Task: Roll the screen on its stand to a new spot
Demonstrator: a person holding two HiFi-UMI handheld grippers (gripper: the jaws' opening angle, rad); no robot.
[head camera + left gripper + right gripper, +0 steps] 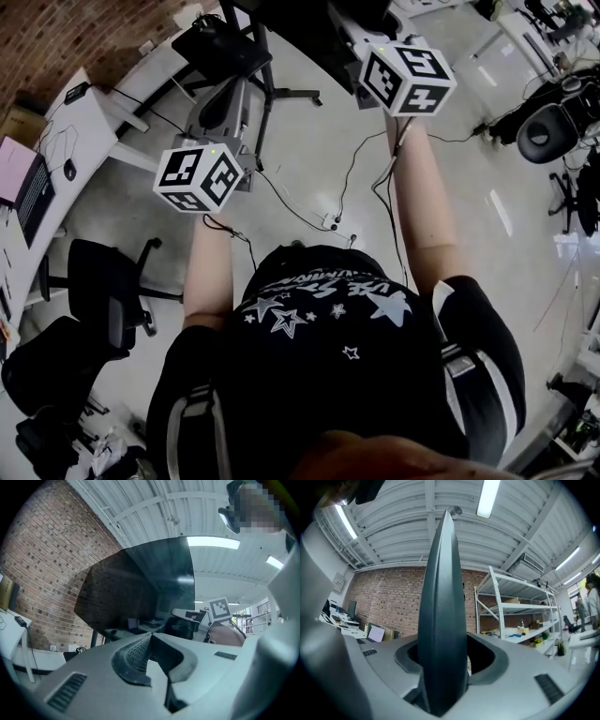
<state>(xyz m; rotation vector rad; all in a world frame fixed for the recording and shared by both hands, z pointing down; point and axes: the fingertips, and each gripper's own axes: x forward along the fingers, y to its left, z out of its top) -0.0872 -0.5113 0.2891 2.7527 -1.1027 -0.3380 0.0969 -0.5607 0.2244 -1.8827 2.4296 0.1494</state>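
The screen (140,588) is a large dark panel on a black wheeled stand (272,94); in the left gripper view it fills the space just ahead. My right gripper (443,667) has the screen's thin edge (443,597) standing upright between its jaws, and the pads sit against it on both sides. In the head view the right gripper (356,42) reaches up to the screen's right side. My left gripper (149,637) is shut with nothing between its pads and stays a little short of the panel; it is at the left in the head view (225,89).
A black office chair (103,291) stands at the lower left beside a white desk (84,122) with a laptop (28,187). Cables (328,220) trail over the floor in front of me. Another chair (548,131) is at the right. White shelving (520,616) lines the brick wall.
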